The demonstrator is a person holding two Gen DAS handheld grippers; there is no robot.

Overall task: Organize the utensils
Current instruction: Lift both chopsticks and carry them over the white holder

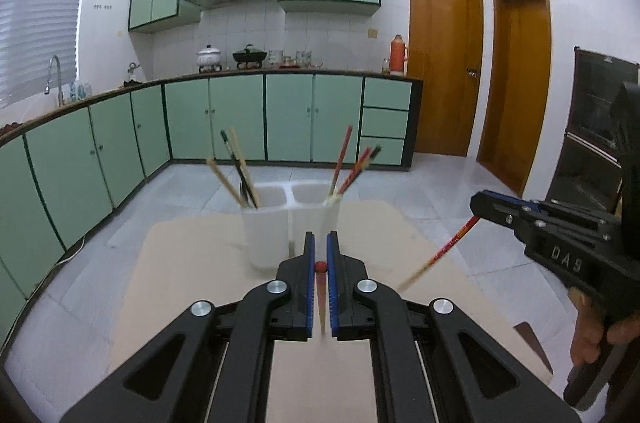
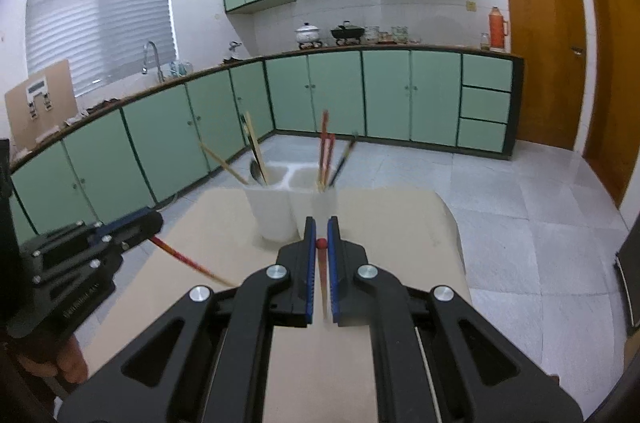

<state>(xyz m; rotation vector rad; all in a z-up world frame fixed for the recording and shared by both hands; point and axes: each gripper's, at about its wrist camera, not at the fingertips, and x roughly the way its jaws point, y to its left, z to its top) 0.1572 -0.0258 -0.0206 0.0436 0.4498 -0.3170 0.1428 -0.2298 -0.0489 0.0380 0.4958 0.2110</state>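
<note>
My left gripper is shut on a red chopstick that hangs down between its blue pads. My right gripper is likewise shut on a red chopstick. Each shows in the other's view: the right gripper with its chopstick slanting down-left, the left gripper with its chopstick slanting down-right. Ahead on the beige table stands a white two-compartment holder. Its left compartment holds wooden and black chopsticks, its right one red chopsticks. Both grippers hover above the table, short of the holder.
Green kitchen cabinets and a counter with pots run along the far wall. Wooden doors are at the right and a dark oven unit at the far right. Tiled floor surrounds the table.
</note>
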